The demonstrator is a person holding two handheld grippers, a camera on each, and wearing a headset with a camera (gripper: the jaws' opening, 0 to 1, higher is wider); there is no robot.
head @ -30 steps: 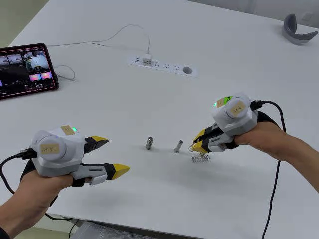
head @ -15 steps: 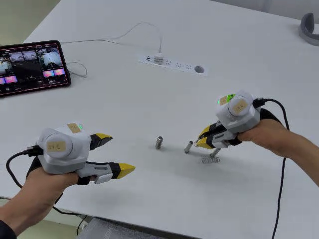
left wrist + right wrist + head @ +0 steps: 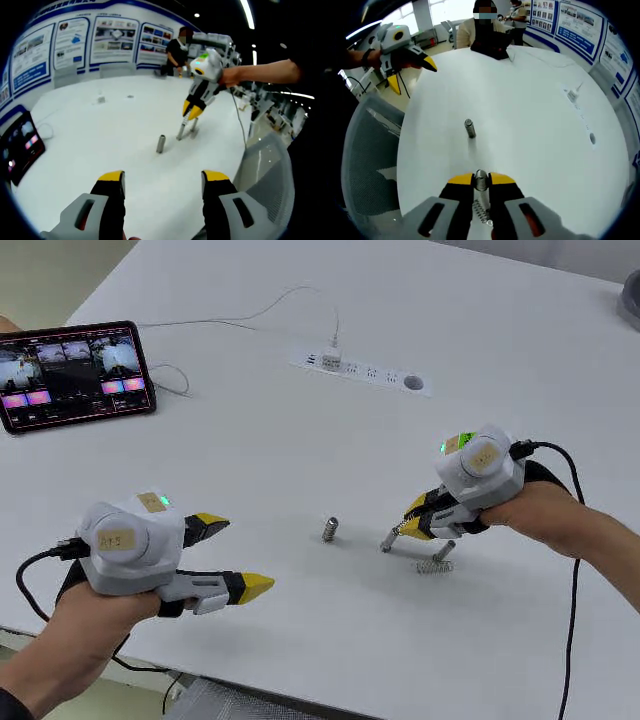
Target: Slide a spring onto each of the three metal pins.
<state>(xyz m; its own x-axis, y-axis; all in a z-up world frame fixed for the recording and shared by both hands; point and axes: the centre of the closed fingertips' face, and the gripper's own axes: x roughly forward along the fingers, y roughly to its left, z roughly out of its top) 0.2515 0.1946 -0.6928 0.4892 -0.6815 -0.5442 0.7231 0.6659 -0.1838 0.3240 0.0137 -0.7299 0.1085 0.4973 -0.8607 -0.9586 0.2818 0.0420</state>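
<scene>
And there it was: a moment earlier the right claw sat just beside the middle pin with a gap between them, and now we saw that gap gone. The yellow tips were pinched shut on the pin's upper end, and the pin leaned with its foot on the desk. The whole picture had drifted too, but that was our head turning, not the parts moving. The left claw had not stirred; it stayed spread wide and empty above the near edge, well apart from the work. The far pin stood upright and seemed to carry coils already, so we judged one of three done. The third pin sat bare behind the right claw, with the loose spring lying flat just beside it. With the middle pin in hand, we reckoned the next call was to bring a spring to it. The desk was plain white, with a lit tablet at the left and a power strip further back. Blue-edged posters lined the wall, and a mesh chair waited at the desk's edge.
</scene>
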